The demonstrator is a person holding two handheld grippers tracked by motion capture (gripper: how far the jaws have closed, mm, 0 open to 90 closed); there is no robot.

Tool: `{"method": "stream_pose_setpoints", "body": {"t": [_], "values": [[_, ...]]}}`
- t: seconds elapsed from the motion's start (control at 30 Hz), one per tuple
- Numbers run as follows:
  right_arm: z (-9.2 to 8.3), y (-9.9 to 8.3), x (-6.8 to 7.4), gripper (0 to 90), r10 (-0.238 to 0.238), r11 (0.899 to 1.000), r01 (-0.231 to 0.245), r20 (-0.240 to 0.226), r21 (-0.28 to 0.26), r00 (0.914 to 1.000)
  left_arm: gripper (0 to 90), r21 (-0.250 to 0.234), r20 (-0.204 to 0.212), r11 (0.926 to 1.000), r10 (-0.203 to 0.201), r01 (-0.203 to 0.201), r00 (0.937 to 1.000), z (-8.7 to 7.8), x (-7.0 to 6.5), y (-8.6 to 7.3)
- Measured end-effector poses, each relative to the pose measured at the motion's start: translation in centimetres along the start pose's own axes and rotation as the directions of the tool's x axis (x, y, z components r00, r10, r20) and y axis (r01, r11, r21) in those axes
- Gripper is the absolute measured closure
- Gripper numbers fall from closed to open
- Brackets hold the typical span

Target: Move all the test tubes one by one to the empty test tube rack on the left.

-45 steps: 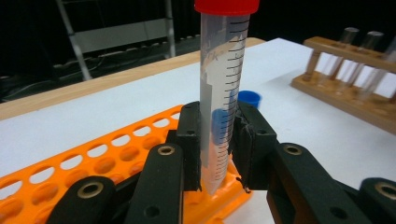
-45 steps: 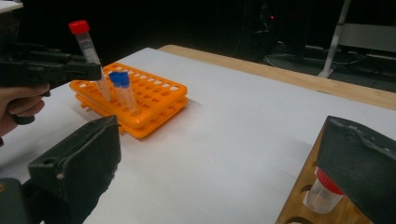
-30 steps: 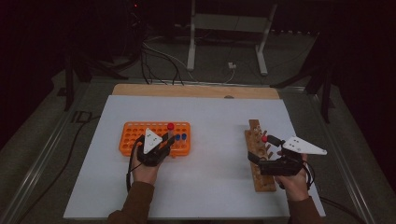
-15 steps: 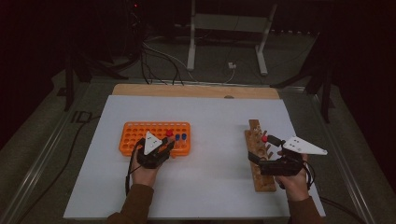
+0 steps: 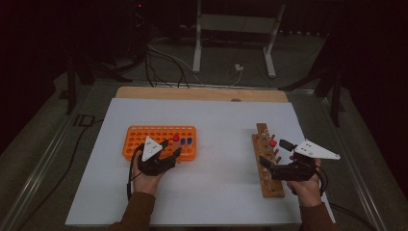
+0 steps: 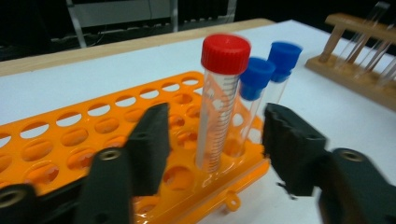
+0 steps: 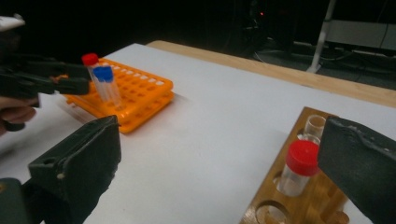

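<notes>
**Now released: the red-capped tube stands in the orange rack**

Nearest the person, the left tongs have just been opening: a second ago they were pressed on the red-capped tube, and now their jaws stand spread on either side of it, with a clear gap between each pad and the glass. The tube stands between them, upright in a hole near the front edge of the orange rack, with two blue-capped tubes just beside it in neighbouring holes. From above, the left tongs sit at the rack's near edge on the white table.

That release suggests the placing step is done: the tube holds itself in the rack, and the left hand looks free to back away.

Farther off to the right, the right tongs are spread wide and hold nothing. They hover by the wooden rack, where another red-capped tube stands in a hole between the jaws, untouched. I judge this to be the next tube to carry across.
</notes>
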State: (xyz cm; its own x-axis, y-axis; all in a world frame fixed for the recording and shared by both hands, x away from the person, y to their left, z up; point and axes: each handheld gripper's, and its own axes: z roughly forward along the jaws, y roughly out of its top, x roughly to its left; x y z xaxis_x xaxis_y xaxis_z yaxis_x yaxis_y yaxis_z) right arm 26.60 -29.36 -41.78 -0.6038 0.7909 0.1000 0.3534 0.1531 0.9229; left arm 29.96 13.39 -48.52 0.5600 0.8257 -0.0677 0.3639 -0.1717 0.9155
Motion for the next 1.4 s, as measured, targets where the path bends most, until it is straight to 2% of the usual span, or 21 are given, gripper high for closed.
{"method": "stream_pose_setpoints", "body": {"t": [0.27,0.47,0.57,0.73,0.9,1.0,1.13,1.4], "values": [[0.4,-1.1,-0.7,2.3,-0.011,0.999,0.009,0.039,0.048,0.9992,23.0,-0.025,0.012,0.9994,-0.024,0.024,0.9996,-0.4,-0.6,0.4],[1.0,-1.7,-1.5,10.7,0.0,0.997,-0.005,0.064,0.076,0.9979,9.2,-0.04,0.053,0.9976,-0.055,0.057,0.9971,-0.9,-0.9,0.9],[1.5,-1.8,-2.0,18.9,0.007,0.996,-0.014,0.076,0.092,0.9971,1.2,-0.042,0.051,0.9976,-0.053,0.055,0.9973,-1.1,-1.2,1.0],[2.2,-1.7,-3.0,37.9,0.019,0.994,-0.031,0.106,0.109,0.9942,0.5,-0.058,0.051,0.9967,-0.055,0.057,0.9972,-1.5,-1.3,1.2],[2.9,-1.8,-3.7,55.3,0.011,0.992,-0.028,0.138,0.125,0.9904,0.6,-0.059,0.061,0.9967,-0.053,0.056,0.9968,-1.7,-1.5,1.2],[3.2,-1.8,-3.9,63.0,0.009,0.991,-0.029,0.152,0.131,0.9884,0.9,-0.057,0.07,0.9965,-0.058,0.062,0.9959,-1.7,-1.4,1.1],[3.5,-1.9,-4.0,69.7,0.001,0.989,-0.024,0.158,0.145,0.9874,0.8,-0.055,0.063,0.9966,-0.057,0.061,0.9964,-1.7,-1.4,1.1],[3.7,-1.9,-4.1,71.1,-0.006,0.989,-0.018,0.16,0.148,0.9871,0.8,-0.049,0.06,0.998,-0.037,0.04,0.9975,-1.8,-1.7,1.1]]}}
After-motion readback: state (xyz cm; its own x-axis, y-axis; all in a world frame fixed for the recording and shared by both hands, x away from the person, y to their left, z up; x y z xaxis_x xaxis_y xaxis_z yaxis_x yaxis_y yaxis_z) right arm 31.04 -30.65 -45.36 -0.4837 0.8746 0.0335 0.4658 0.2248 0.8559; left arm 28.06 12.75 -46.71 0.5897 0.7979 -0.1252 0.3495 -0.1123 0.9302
